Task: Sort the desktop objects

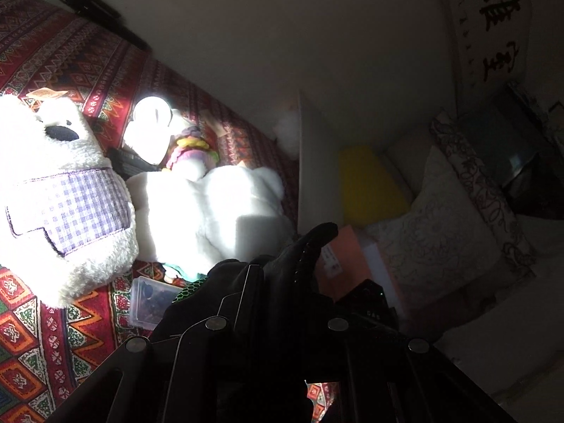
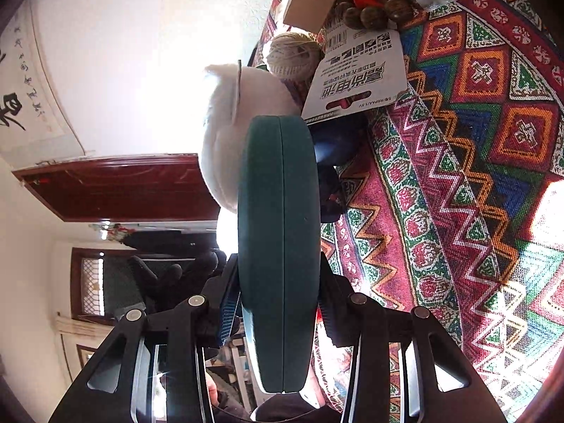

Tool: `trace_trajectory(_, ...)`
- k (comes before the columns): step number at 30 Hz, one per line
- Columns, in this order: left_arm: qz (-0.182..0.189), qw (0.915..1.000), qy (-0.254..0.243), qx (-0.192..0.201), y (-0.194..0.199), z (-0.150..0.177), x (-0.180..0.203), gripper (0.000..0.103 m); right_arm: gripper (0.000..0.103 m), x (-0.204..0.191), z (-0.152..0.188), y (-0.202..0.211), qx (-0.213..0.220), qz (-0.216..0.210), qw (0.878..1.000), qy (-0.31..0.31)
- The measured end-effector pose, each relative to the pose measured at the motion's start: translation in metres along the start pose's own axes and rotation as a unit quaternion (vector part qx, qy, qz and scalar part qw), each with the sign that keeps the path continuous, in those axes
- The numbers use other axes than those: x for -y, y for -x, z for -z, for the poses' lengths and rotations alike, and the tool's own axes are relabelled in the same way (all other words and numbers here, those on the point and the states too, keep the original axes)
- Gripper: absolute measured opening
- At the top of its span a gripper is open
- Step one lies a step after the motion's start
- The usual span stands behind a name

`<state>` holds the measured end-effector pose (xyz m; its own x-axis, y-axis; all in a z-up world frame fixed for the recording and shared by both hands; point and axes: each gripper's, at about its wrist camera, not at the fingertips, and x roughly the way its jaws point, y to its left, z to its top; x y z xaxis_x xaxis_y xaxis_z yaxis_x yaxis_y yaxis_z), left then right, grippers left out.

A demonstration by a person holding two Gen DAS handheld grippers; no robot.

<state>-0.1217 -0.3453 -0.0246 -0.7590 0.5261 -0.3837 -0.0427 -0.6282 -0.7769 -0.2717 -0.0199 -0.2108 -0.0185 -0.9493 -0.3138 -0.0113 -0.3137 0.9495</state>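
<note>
ahead: plush bears (image 1: 67,183) crowd cloth | right: bare patterned cloth (image 2: 476,183)

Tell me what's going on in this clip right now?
A person is sorting clutter on a patterned tablecloth. The right gripper is shut on a dark green case, held on edge above the cloth. The left gripper holds a black glove near two white plush toys.
</note>
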Motion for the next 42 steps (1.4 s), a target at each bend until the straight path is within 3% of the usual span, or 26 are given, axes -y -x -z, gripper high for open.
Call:
trace_trajectory(5,0.015,0.9999,-0.005,0.000,0.001,0.002,0.014,0.011,0.042,-0.004,-0.008,-0.017,-0.002,-0.004,1.000,0.006)
trace_trajectory(12,0.046,0.9987,-0.018,0.012,0.001,0.002,0.043,0.011,0.042,-0.027,-0.009,0.004,0.017,-0.030,0.999,0.024)
trace_trajectory(21,0.089,0.9959,-0.015,-0.002,-0.047,0.010,0.100,0.011,0.042,-0.052,-0.010,0.116,0.102,-0.089,0.991,0.021)
trace_trajectory(25,0.117,0.9923,-0.031,-0.029,-0.095,0.016,0.144,0.011,0.042,-0.059,-0.012,0.172,0.143,-0.115,0.983,0.019)
trace_trajectory(30,0.156,0.9839,-0.051,-0.072,-0.170,0.025,0.204,0.011,0.042,-0.056,-0.024,0.267,0.235,-0.126,0.963,0.025)
trace_trajectory(32,0.165,0.9807,-0.058,-0.087,-0.202,0.029,0.225,0.011,0.042,-0.056,-0.025,0.306,0.282,-0.110,0.953,0.033)
trace_trajectory(35,0.179,0.9754,-0.065,-0.111,-0.252,0.035,0.253,0.011,0.042,-0.055,-0.029,0.353,0.354,-0.042,0.933,0.048)
trace_trajectory(39,0.192,0.9677,-0.074,-0.146,-0.321,0.046,0.285,0.011,0.042,-0.051,-0.044,0.374,0.375,0.065,0.924,0.048)
trace_trajectory(42,0.177,0.9654,-0.092,-0.169,-0.370,0.056,0.302,0.011,0.042,-0.047,-0.055,0.391,0.387,0.145,0.909,0.048)
